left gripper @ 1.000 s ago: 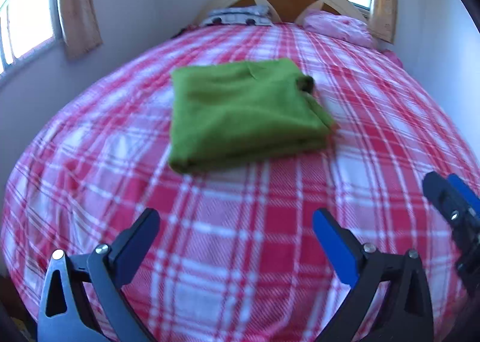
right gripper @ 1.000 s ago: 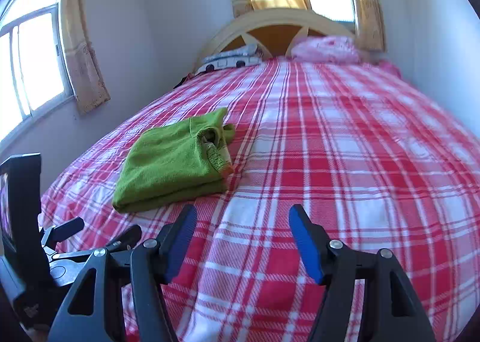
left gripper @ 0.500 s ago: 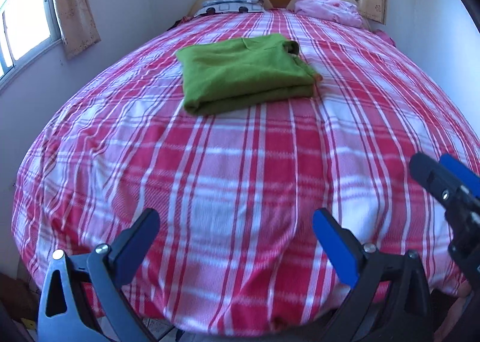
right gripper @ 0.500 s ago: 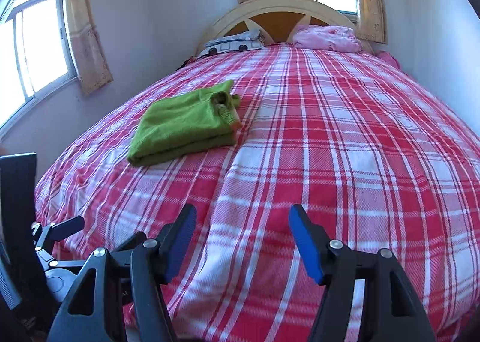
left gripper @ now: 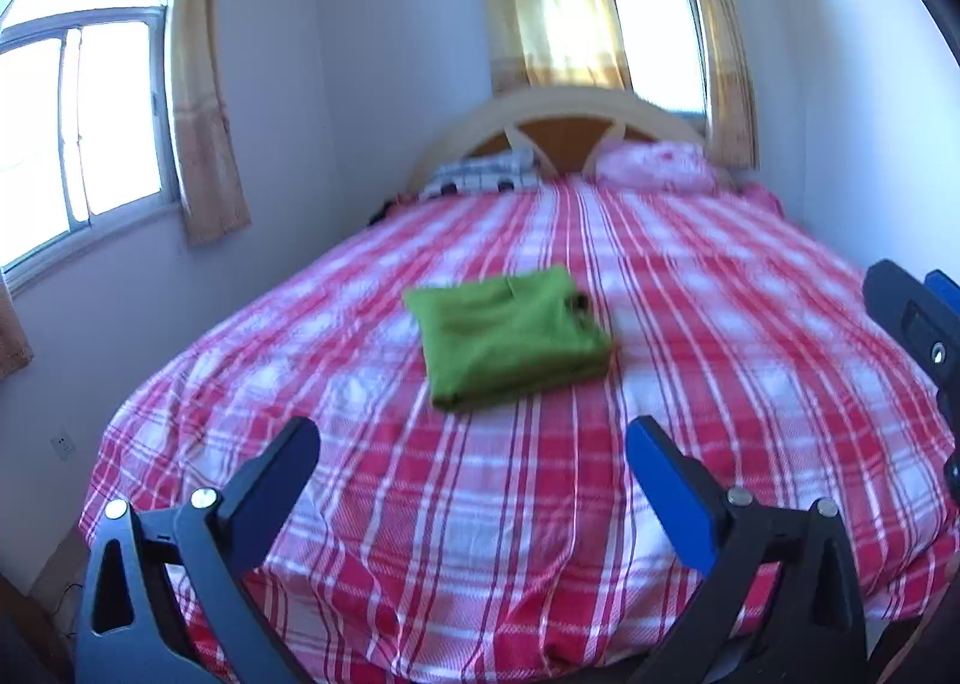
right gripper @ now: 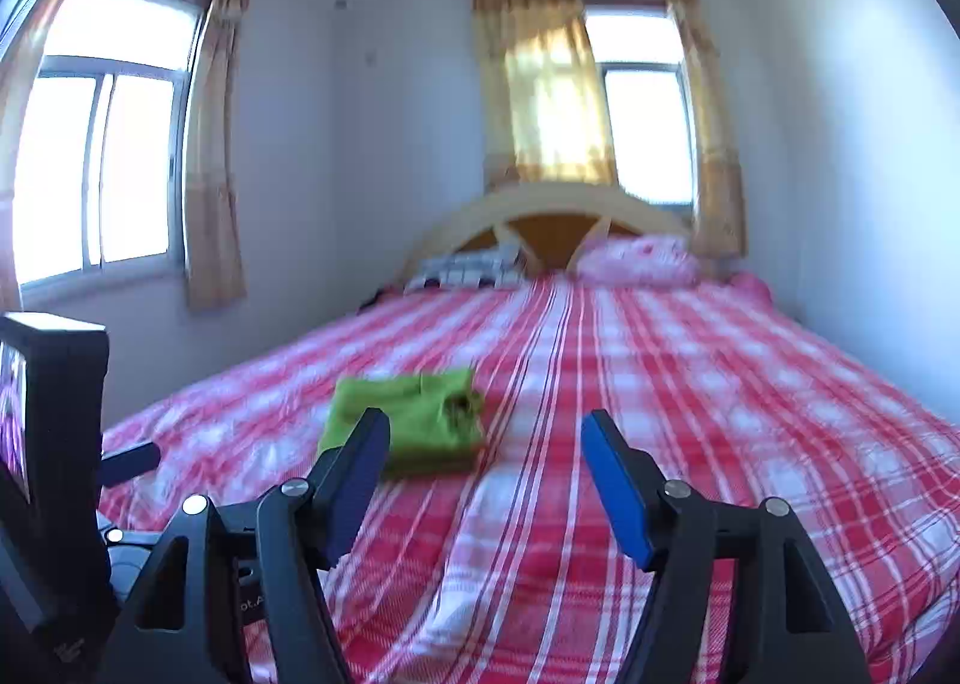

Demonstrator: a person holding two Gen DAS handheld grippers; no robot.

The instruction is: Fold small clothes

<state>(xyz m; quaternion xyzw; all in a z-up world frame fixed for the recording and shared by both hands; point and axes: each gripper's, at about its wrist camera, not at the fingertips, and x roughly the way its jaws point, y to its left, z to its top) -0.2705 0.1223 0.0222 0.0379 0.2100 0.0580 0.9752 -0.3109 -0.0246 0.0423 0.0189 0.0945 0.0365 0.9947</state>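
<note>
A: Where is the folded green knitted garment (left gripper: 510, 336)?

B: It lies flat on the bed with the red-and-white checked cover (left gripper: 690, 324), about midway along the bed and somewhat left of its middle. It is a neat, squarish stack, with the thick folded edge facing the near end and a bit of collar showing at its far right corner.

A: And the left tongs (left gripper: 474, 468)?

B: They stand wide apart, black finger on the left, blue-padded finger on the right, with only checked cover showing between them. They sit above the near end of the bed, well apart from the garment.

A: The right tongs (right gripper: 486, 459)?

B: Their jaws are opening, and nothing is between them. From the right wrist view the garment (right gripper: 414, 420) appears behind the left finger, but the tongs are well short of it. In the left wrist view the right tongs (left gripper: 924, 318) show at the right edge.

A: What is at the far end?

B: A pale arched wooden headboard (right gripper: 552, 210), a pink pillow (right gripper: 636, 261) on the right and a checked black-and-white pillow (right gripper: 468, 267) on the left. Yellow curtains (right gripper: 540, 84) hang at the window behind.
</note>
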